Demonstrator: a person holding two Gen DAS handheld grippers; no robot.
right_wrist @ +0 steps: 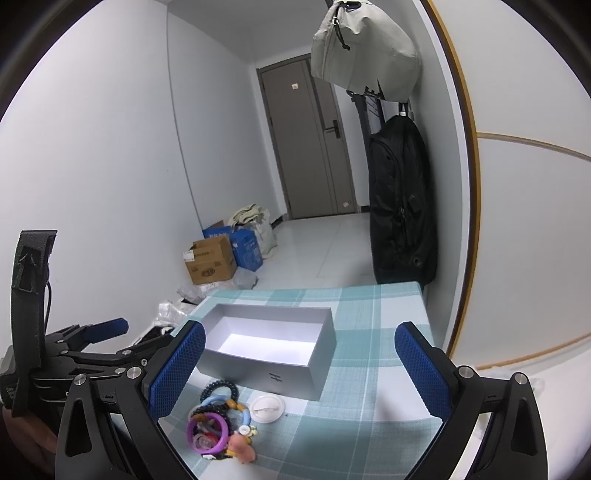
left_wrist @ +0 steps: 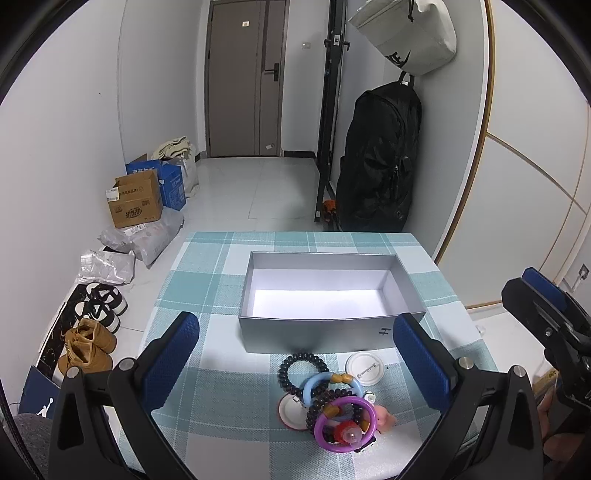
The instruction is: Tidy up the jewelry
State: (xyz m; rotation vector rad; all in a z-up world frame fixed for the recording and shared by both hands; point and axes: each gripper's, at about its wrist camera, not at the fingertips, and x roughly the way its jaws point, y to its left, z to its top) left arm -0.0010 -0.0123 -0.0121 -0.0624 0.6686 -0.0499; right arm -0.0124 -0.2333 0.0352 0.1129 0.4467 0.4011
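A pile of jewelry (left_wrist: 334, 402) lies on the checked tablecloth (left_wrist: 207, 280) in front of an open grey box (left_wrist: 317, 332) with a white, bare floor. The pile holds a black bead bracelet (left_wrist: 301, 365), a blue ring bracelet (left_wrist: 325, 382), a purple ring (left_wrist: 341, 424), a pink pig charm (left_wrist: 384, 419) and a white round badge (left_wrist: 365, 367). My left gripper (left_wrist: 295, 354) hovers open just above the pile, holding nothing. My right gripper (right_wrist: 299, 365) is open and empty, with the same pile (right_wrist: 221, 424) near its left finger and the box (right_wrist: 273, 354) ahead.
The table's far edge meets a black backpack (left_wrist: 380, 158) hanging on the wall, with a pale bag (left_wrist: 410, 33) above it. Cardboard boxes (left_wrist: 136, 201), plastic bags and shoes (left_wrist: 92, 332) line the floor on the left. A closed door (left_wrist: 245, 77) stands at the corridor's end.
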